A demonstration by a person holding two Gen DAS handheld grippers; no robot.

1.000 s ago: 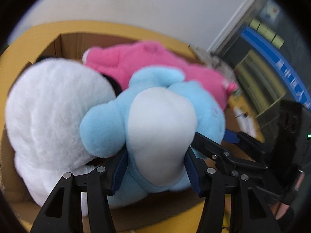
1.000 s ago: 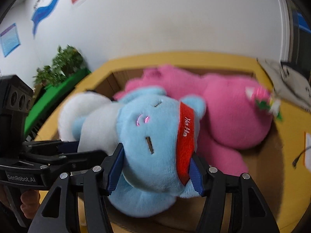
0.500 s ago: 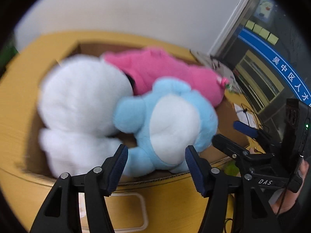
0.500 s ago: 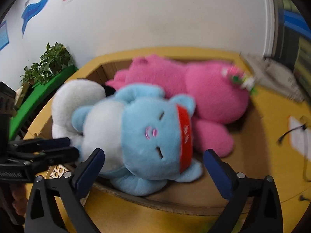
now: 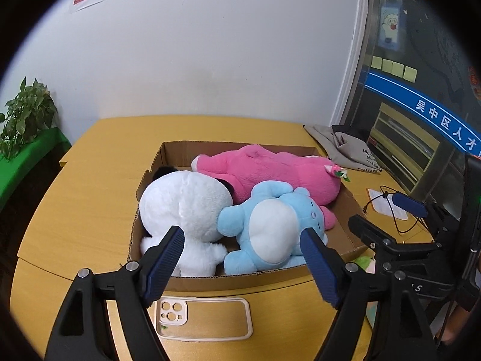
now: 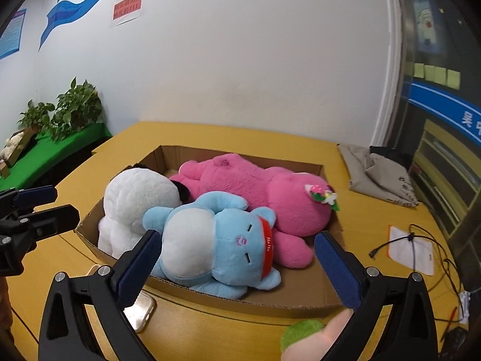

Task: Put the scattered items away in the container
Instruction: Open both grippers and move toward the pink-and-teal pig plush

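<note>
Cardboard box (image 5: pixel 192 281) sits on the yellow surface (image 5: pixel 75 210) just ahead of both hand-held grippers, holding three plush toys packed together. Blue plush (image 6: pixel 222 246) lies nearest, directly beyond the right hand-held gripper (image 6: pixel 237 266), whose jaws stand wide apart and hold nothing. White plush (image 5: pixel 183 207) lies ahead of the left hand-held gripper (image 5: pixel 240 266), likewise spread apart and empty. Pink plush (image 6: pixel 255 192) fills the far side of the box, partly covered by the other two.

Beneath the left hand-held gripper a phone case (image 5: pixel 204 319) lies on the surface, touching nothing. A green and pink object (image 6: pixel 312 340) under the right fingers is blurred and cut off. Grey cloth (image 6: pixel 378 174) and a cable (image 6: pixel 421 240) lie to the far right.
</note>
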